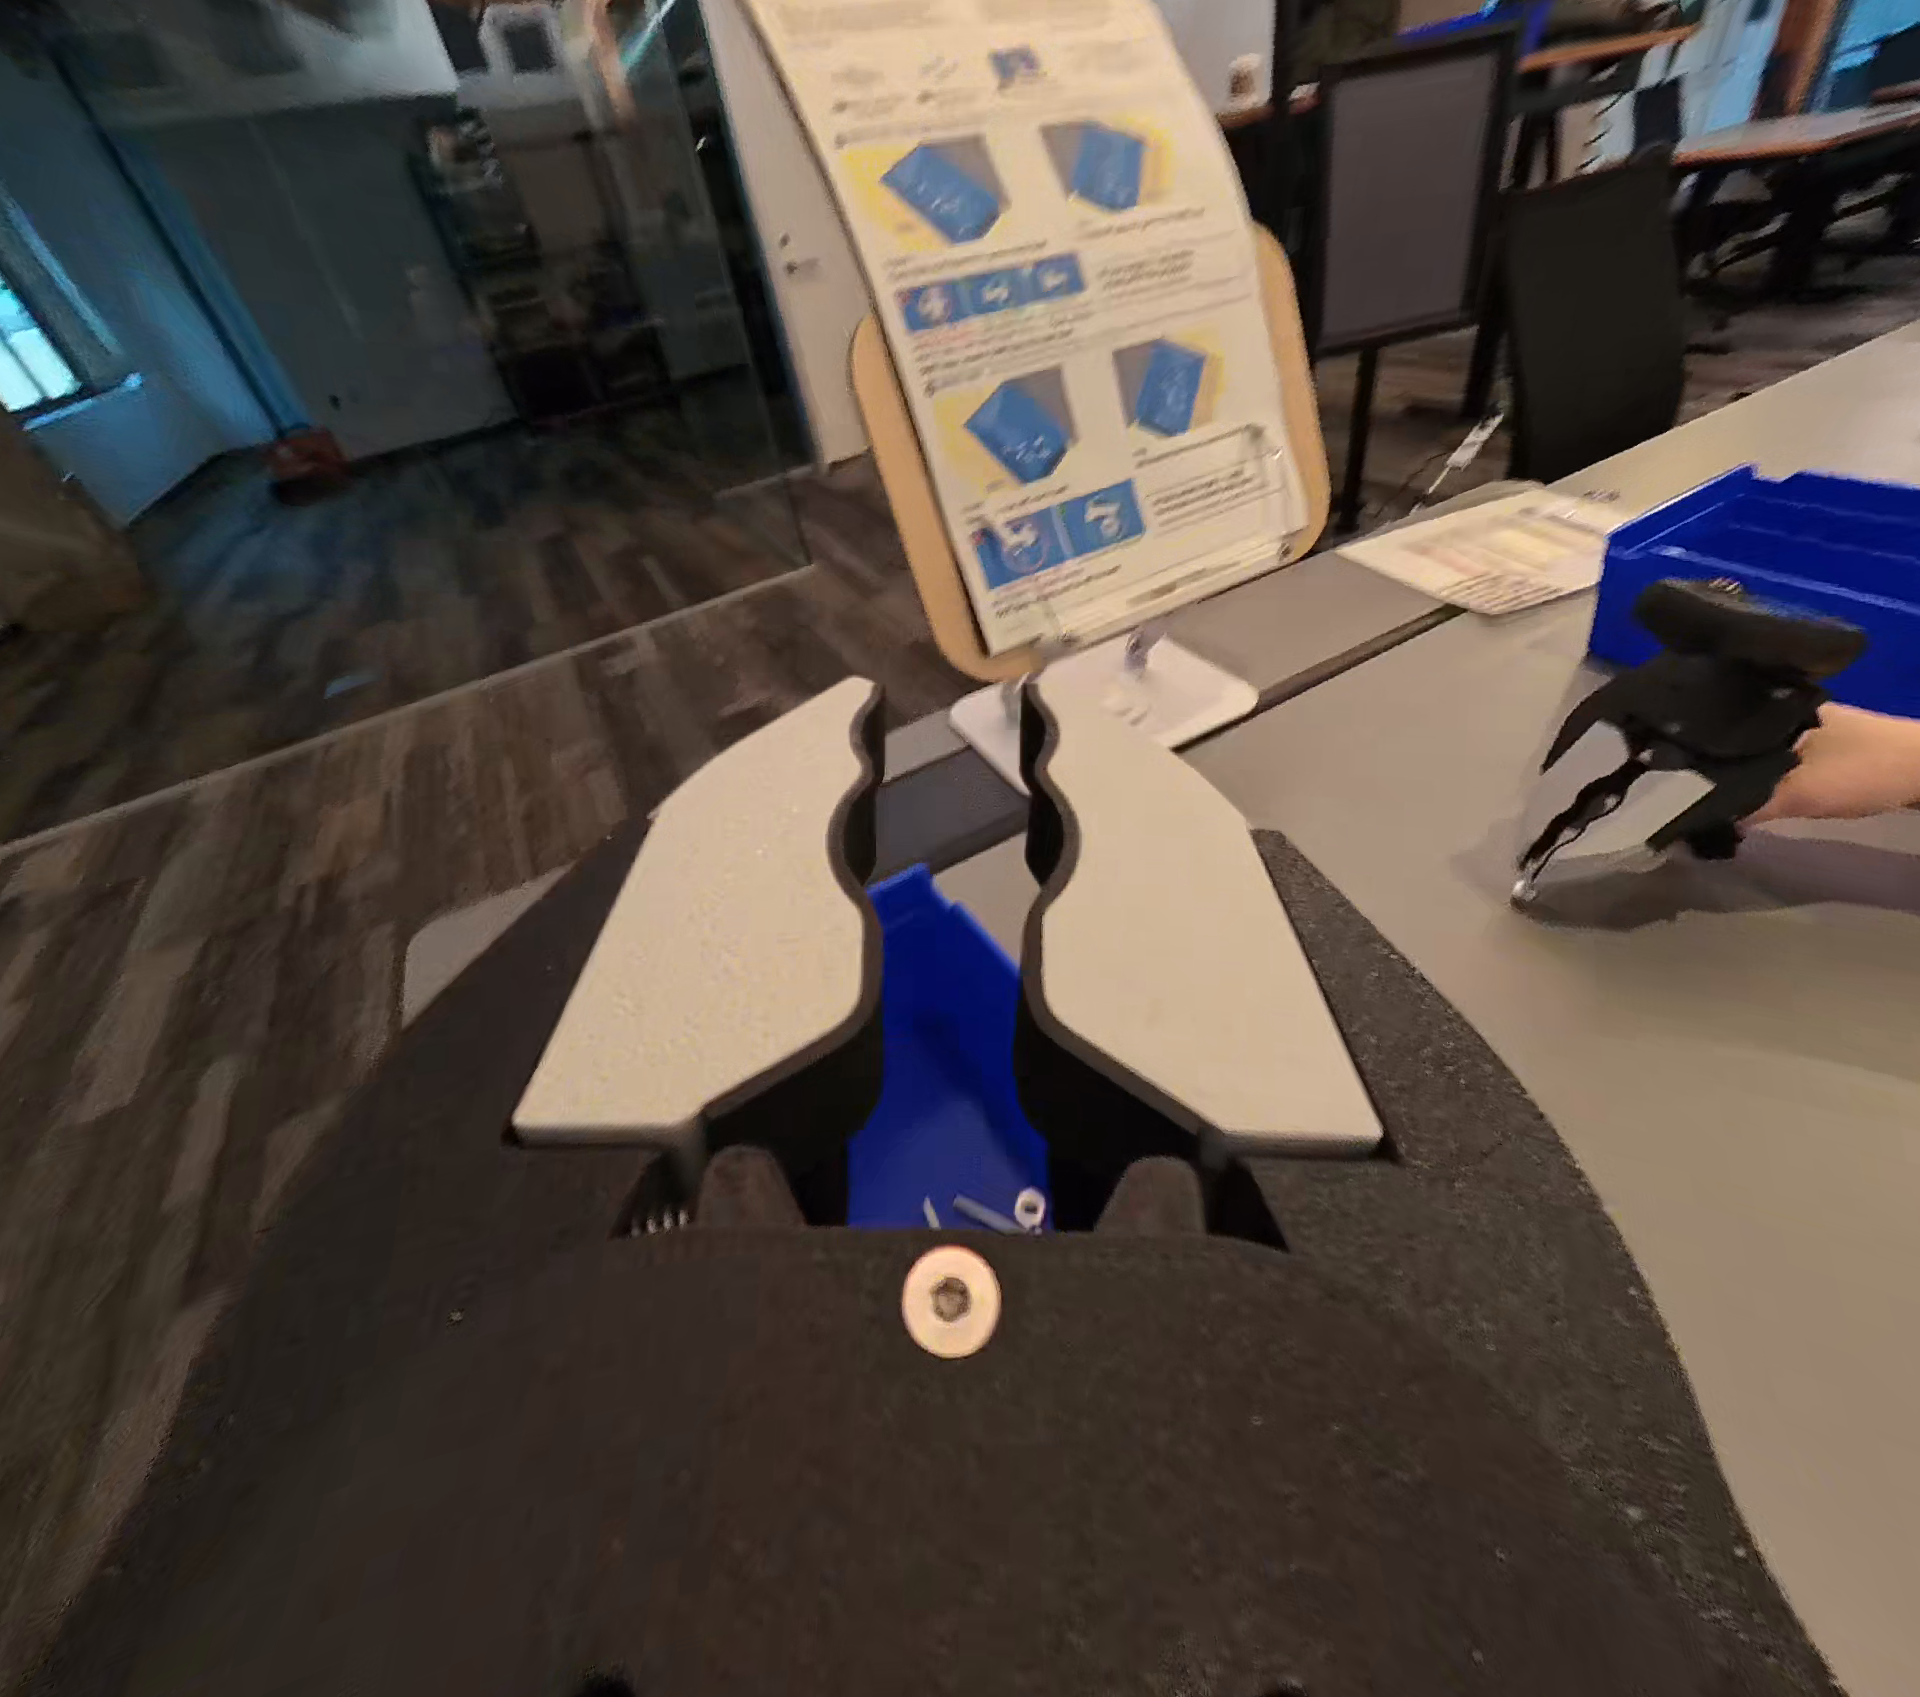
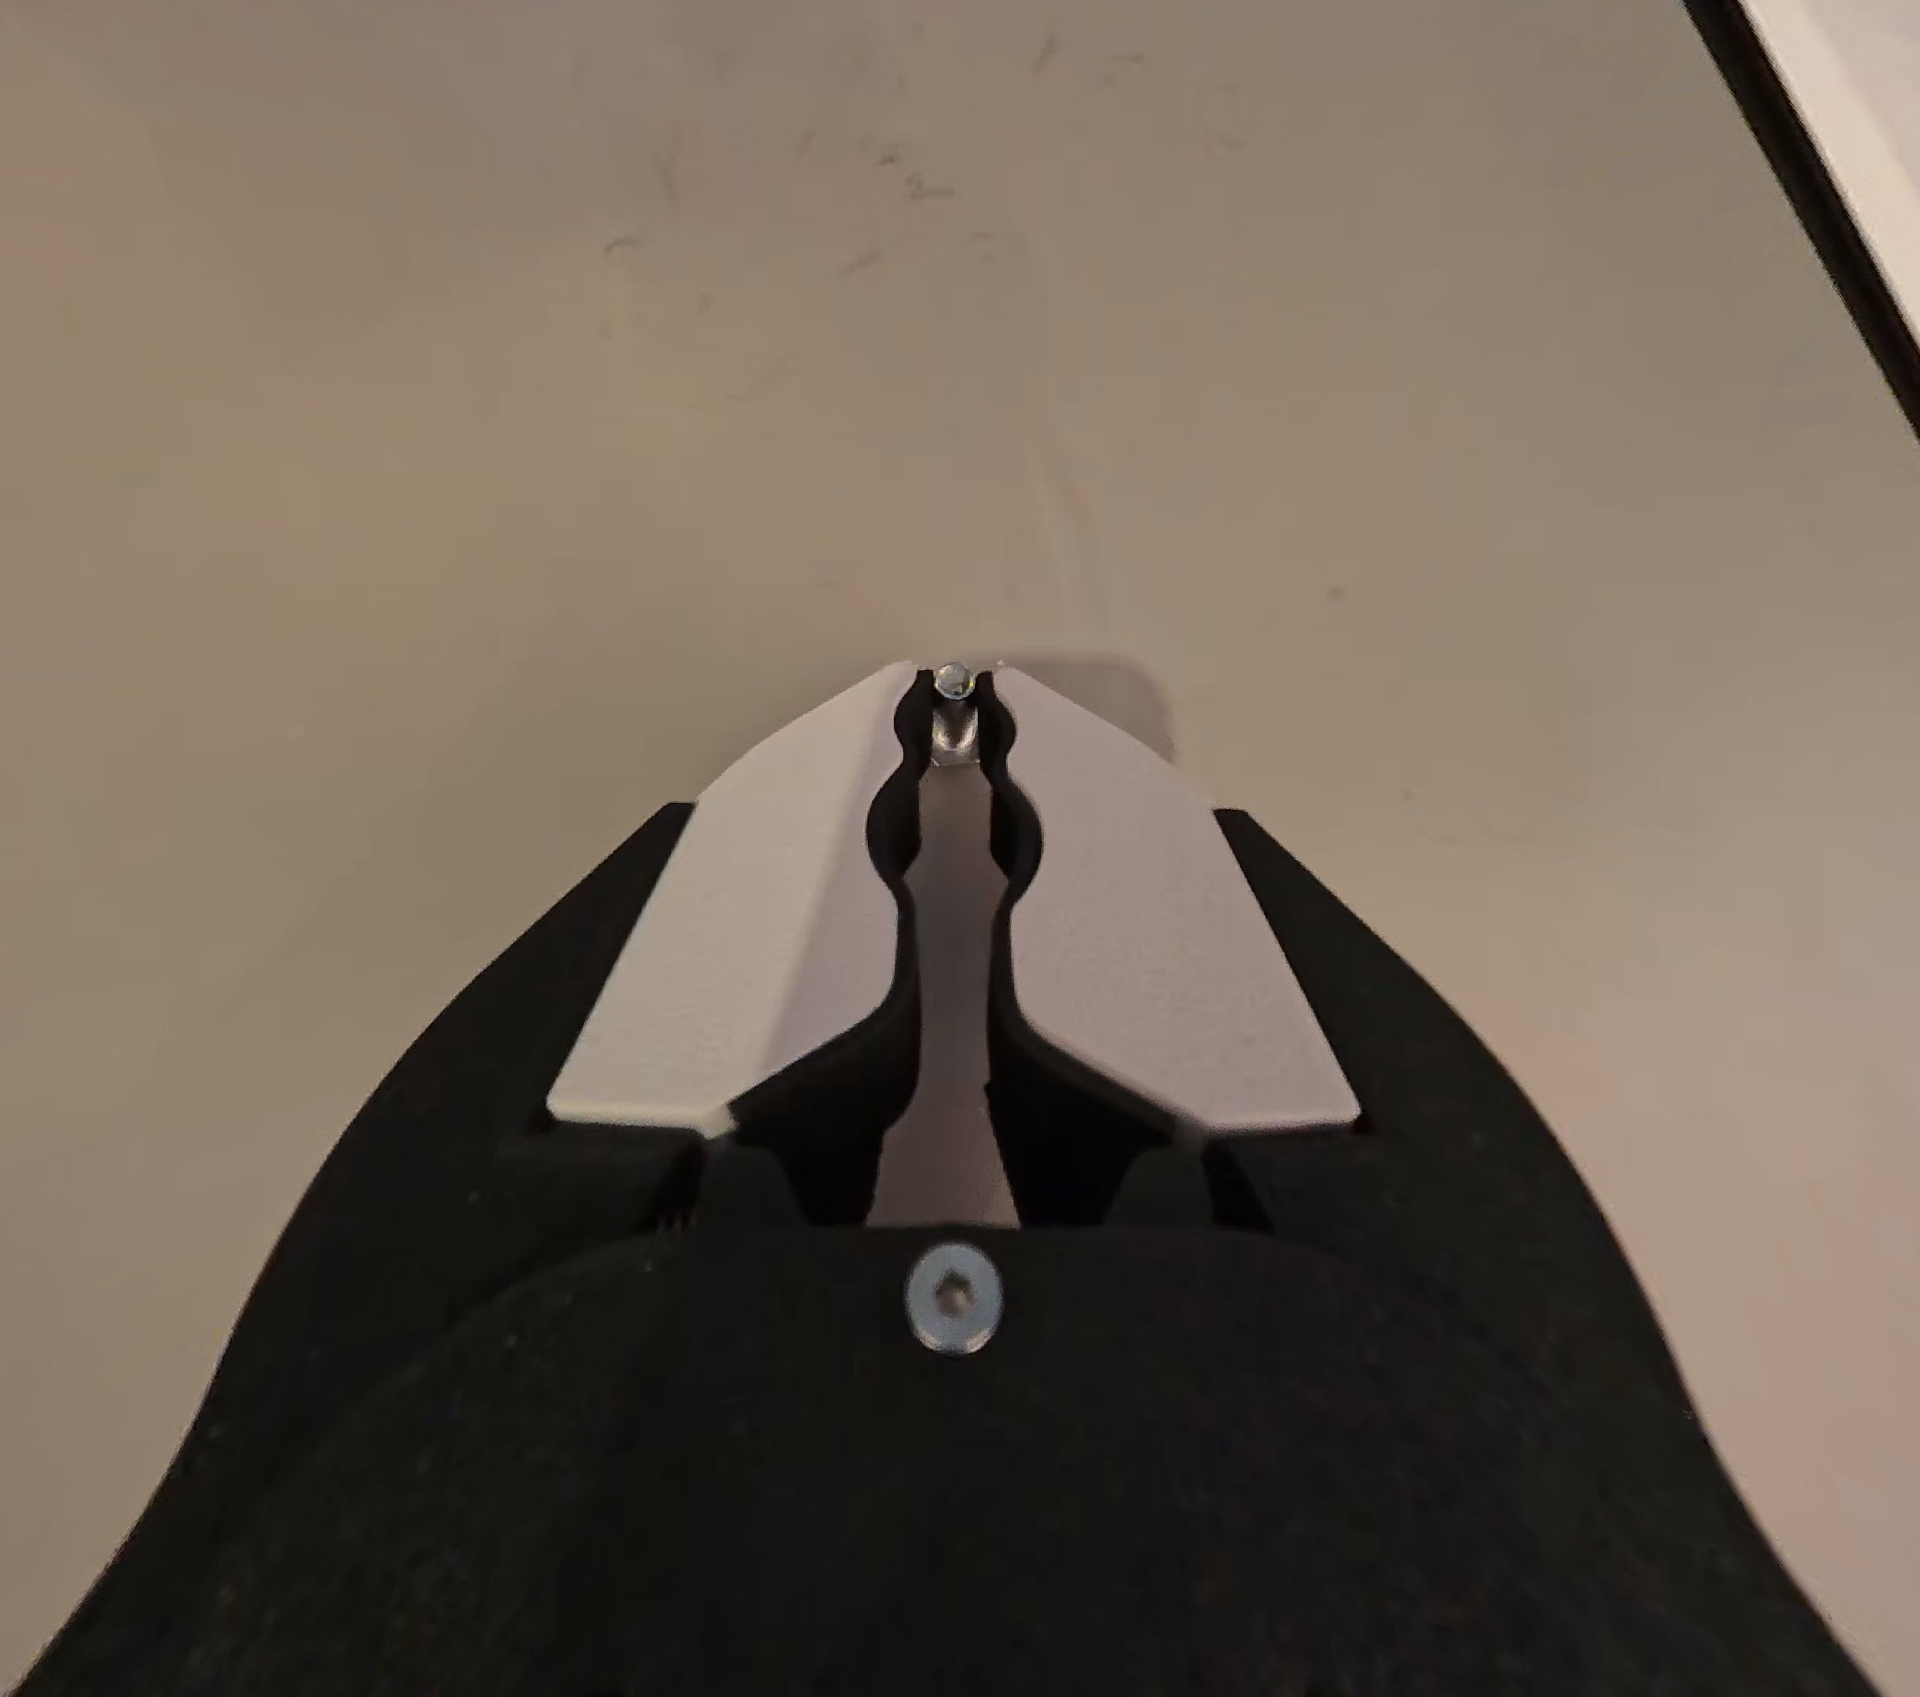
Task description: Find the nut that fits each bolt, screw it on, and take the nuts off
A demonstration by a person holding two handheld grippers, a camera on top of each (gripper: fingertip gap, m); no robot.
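Our right gripper jaws clamped on a small bolt touching the grey counter, our left gripper jaws narrowly parted over a blue bin

**Two wrist cameras, differently aimed**

The left wrist view looks level over the bench's left edge toward the room. The right wrist view looks steeply down, close to the bench. Both share that surface.

Instruction sheet on stand, table
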